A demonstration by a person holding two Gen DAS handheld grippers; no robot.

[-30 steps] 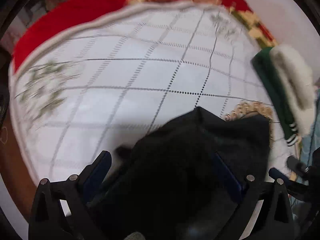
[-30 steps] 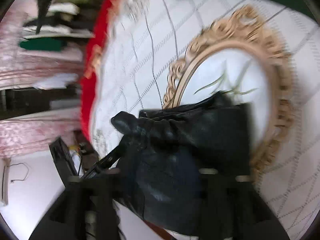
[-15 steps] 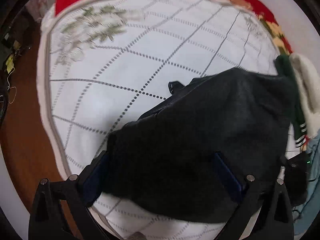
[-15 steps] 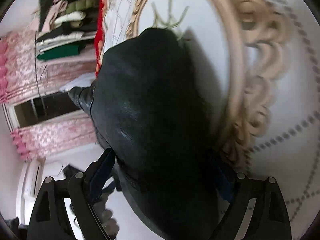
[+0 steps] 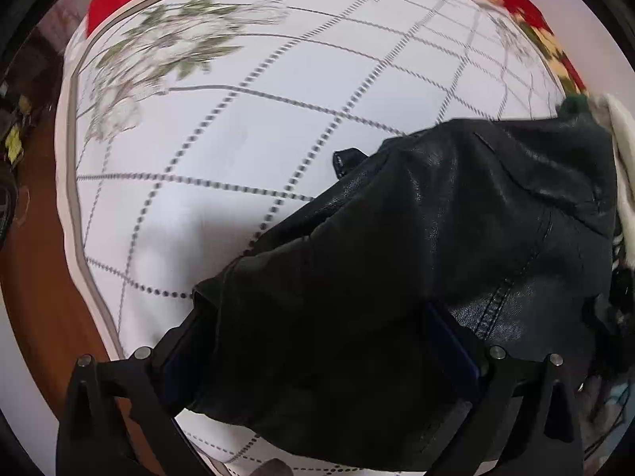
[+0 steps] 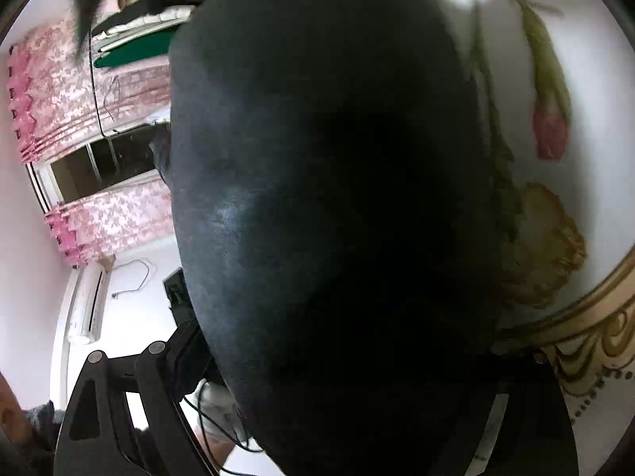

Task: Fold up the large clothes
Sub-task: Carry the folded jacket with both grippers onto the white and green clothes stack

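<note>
Both grippers, left (image 5: 317, 361) and right (image 6: 349, 361), have their jaws closed on the black leather jacket (image 5: 456, 258) over the white quilt (image 5: 238, 139), so I judge I'm mid-fold and must next lay it flat

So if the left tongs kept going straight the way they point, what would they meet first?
The black leather jacket itself: it is bunched between the fingers of the left tongs and fills the line ahead. Beyond it lies the white checked tablecloth, though depth is hard to judge through the fisheye.
</note>
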